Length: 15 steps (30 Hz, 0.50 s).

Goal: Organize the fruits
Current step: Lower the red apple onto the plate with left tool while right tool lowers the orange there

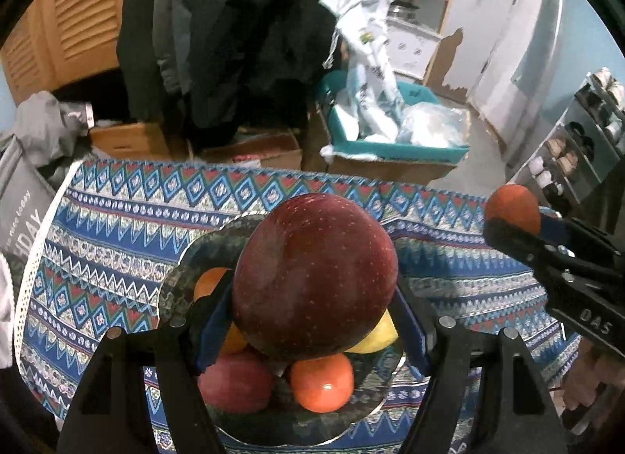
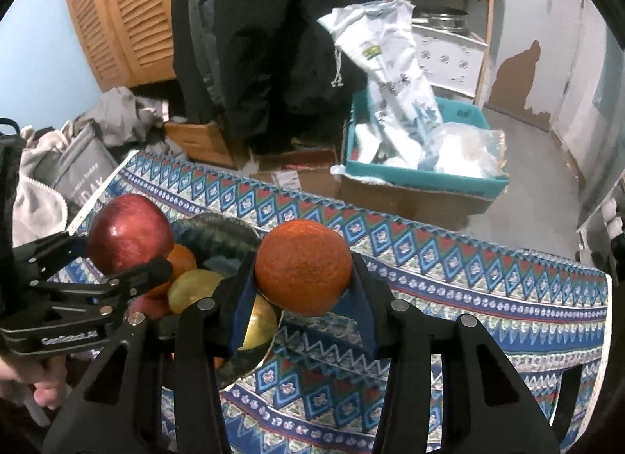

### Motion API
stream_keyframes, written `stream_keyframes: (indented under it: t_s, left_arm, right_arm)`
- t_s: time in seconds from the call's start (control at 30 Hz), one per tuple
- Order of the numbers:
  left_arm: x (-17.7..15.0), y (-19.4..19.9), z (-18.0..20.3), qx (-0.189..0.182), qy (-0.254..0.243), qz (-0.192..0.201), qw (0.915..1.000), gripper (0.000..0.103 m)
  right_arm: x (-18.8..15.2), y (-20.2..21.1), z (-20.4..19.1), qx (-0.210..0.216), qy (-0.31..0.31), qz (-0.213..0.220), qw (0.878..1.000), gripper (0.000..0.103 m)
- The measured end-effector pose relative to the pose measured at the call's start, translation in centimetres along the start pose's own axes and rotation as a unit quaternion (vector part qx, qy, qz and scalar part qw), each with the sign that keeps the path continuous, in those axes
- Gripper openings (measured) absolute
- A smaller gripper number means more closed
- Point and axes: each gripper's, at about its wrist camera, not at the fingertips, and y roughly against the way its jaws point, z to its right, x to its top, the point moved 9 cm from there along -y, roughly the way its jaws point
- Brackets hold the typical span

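- Currently, your left gripper (image 1: 312, 298) fingers clamp a red apple (image 1: 312, 278) above the fruit bowl (image 1: 203, 247).
- Your right gripper (image 2: 302, 286) fingers clamp an orange (image 2: 302, 266) beside the bowl, over the bench (image 2: 468, 298).

We see pale blue walls (image 2: 35, 63), louvered wooden doors (image 2: 129, 13), a grey floor (image 2: 539, 180) and what may be a shoe rack (image 1: 578, 141).
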Motion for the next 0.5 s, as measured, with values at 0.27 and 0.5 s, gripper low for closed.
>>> stream_keyframes:
  t_s: [0.27,0.5]
  left_arm:
    - [-1.2,-3.7,-1.2,0.002,0.014,-0.042,0.999,0.076]
    - [-1.9,-5.3,-1.9,0.011,0.021,-0.069,0.9974,0.076]
  right_arm:
    - [-0.6,-2.3,-0.8,0.01,-0.002,-0.02,1.0,0.045]
    - [-1.0,-3.1,-1.0,0.014,-0.001,-0.03,0.999,0.045]
